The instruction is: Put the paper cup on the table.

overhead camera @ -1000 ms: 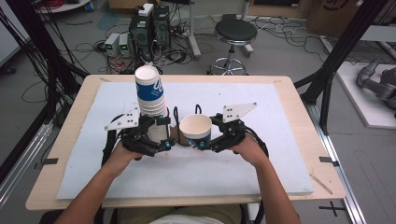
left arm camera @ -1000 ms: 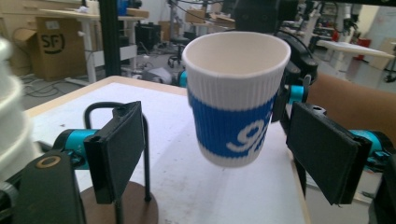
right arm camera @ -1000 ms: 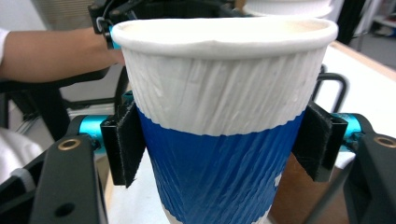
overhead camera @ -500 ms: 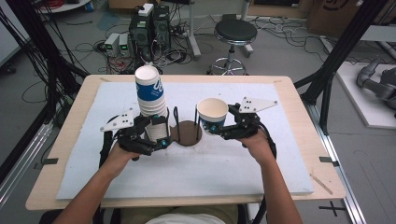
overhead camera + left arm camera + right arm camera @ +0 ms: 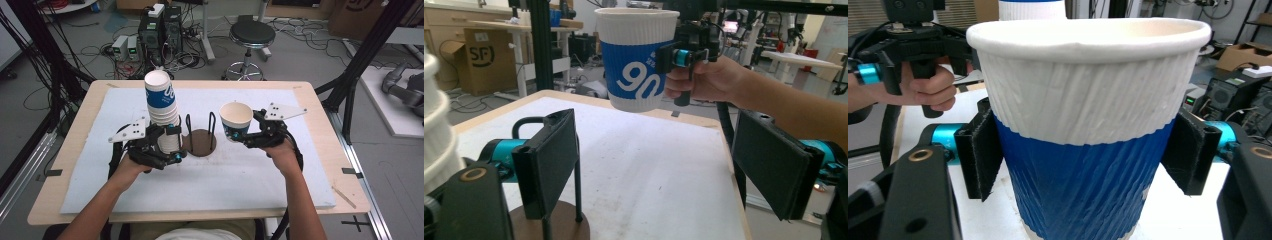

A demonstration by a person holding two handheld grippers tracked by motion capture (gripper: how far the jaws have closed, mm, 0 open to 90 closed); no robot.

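The right gripper (image 5: 239, 138) has lifted the single blue-and-white ribbed paper cup (image 5: 236, 121) off the round brown wire-post stand (image 5: 200, 142), clamped around its body; it looks ready for placing. The left gripper (image 5: 170, 150) flanks the tall stack of matching cups (image 5: 162, 110); contact there is hard to make out.

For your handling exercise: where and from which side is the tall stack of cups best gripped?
Grip the stack low, on the ribbed wall of its bottom cups, coming in level from the side. It stands upright and tall, so a high grip would probably tip it. The left tool sits at that height.
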